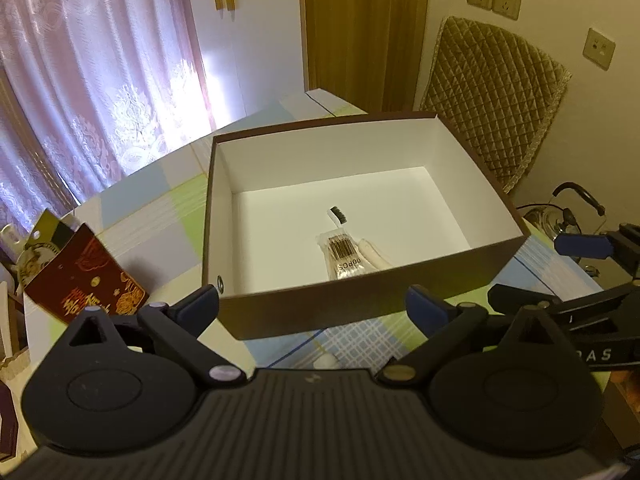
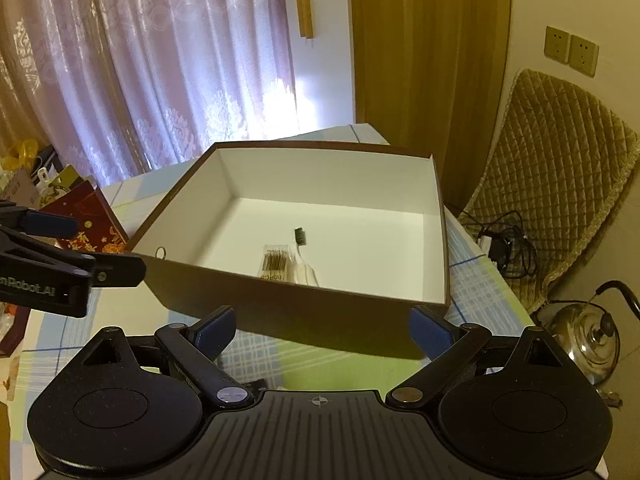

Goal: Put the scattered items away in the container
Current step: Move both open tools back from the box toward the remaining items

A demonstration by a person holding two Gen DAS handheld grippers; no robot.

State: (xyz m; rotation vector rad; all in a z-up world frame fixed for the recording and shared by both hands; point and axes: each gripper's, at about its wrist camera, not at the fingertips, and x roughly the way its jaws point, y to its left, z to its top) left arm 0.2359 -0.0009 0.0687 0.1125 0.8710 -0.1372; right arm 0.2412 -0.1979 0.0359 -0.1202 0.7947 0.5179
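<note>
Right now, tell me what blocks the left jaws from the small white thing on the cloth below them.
Nothing visible does. The left gripper is open and empty above the small white thing, which lies on the tablecloth in front of the box. The gripper's body hides part of it.

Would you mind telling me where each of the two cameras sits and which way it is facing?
Left wrist: sits on the left gripper, open, looking down over the box holding a toothbrush and a packet; the right gripper shows at the right edge.
Right wrist: sits on the right gripper, open, facing the box; the left gripper shows at the left edge.
Shared: box, curtain, kettle.
</note>
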